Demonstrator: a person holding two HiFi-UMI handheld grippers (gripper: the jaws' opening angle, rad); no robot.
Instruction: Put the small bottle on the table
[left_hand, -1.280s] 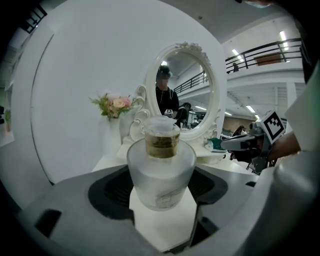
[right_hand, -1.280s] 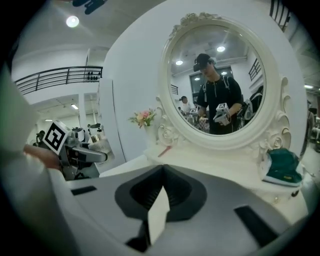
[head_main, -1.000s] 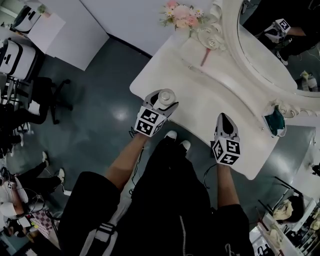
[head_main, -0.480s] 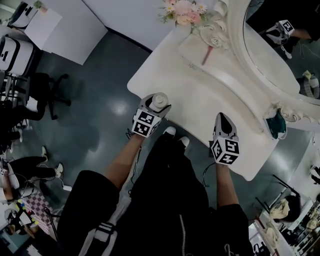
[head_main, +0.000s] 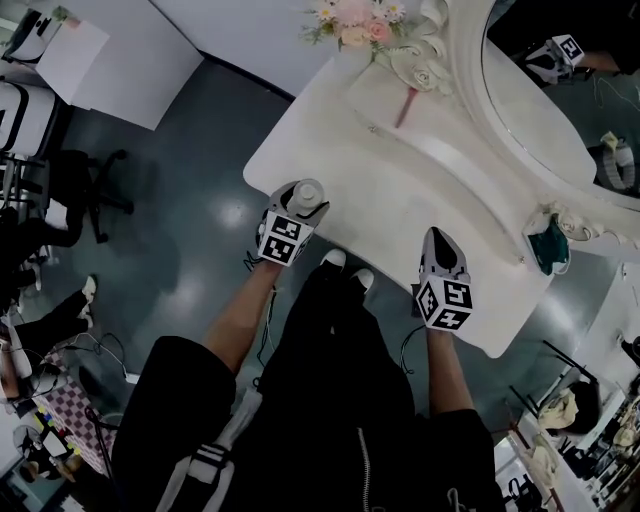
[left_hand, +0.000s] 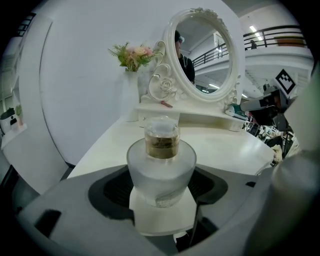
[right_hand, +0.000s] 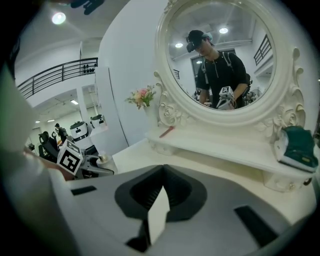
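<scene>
Moved: the left gripper, with the small bottle, sits slightly further left in the frame.
Grip: jaws clamp the bottle's frosted body.
Bottle: upright, frame centre-left, over the table edge; the tabletop lies below.
Right gripper: closed, empty, farther away.

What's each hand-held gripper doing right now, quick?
Left hand-held gripper: closed on the small bottle.
Right hand-held gripper: closed, nothing in it.
</scene>
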